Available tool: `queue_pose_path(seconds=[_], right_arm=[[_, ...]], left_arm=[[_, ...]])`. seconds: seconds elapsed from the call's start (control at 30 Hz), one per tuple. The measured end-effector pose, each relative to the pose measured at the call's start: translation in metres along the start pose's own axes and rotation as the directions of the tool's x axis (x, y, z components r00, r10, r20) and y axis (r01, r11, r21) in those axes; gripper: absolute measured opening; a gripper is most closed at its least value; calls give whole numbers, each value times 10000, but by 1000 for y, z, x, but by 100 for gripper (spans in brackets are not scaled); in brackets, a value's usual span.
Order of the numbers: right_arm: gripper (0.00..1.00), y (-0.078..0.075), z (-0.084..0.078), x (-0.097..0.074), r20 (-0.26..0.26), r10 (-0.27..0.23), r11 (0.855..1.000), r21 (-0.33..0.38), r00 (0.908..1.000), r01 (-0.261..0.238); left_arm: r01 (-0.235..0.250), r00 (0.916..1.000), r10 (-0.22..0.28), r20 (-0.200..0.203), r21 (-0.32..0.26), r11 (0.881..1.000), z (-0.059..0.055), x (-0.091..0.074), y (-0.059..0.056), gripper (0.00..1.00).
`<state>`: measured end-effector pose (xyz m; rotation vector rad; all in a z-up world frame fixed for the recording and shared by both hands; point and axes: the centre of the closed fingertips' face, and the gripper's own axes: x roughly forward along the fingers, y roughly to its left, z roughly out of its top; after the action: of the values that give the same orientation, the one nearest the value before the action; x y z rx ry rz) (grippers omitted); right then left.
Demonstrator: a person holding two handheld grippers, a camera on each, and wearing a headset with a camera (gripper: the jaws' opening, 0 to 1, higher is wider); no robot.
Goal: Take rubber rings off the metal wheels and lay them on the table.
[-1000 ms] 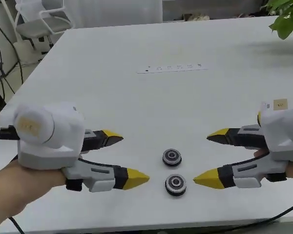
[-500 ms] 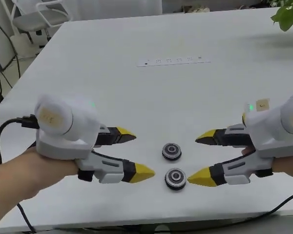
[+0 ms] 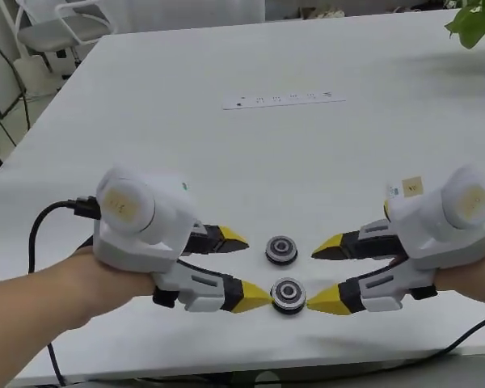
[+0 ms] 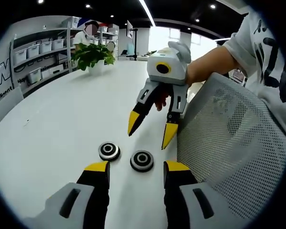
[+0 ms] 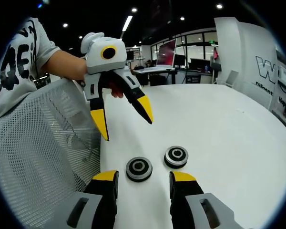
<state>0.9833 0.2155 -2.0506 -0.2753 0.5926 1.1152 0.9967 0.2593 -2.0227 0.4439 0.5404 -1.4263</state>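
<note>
- The near wheel (image 3: pixel 288 294) and far wheel (image 3: pixel 281 250), rubber rings (image 3: pixel 274 296) on, are being shown on the table (image 3: pixel 226 162), lower centre of the head view.
- They are being flanked by the left gripper (image 3: pixel 259 270) and right gripper (image 3: pixel 310 277), jaws being held apart.

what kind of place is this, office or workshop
Likely an open-plan office or lab: a big white table carrying a socket strip, shelves of storage bins along a wall, and desks with monitors behind.
</note>
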Motion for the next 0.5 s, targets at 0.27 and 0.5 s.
queue_pose_path(seconds=[0.27, 0.5], right_arm=[[34, -1, -4, 4, -50, 140, 9998, 149, 9999, -139], [31, 2, -8, 11, -221, 342, 9994, 76, 9992, -340]], left_arm=[[261, 9996, -262, -105, -107, 9996, -2, 11, -1, 34], [505, 9982, -506, -324, -55, 9987, -7, 21, -5, 29]])
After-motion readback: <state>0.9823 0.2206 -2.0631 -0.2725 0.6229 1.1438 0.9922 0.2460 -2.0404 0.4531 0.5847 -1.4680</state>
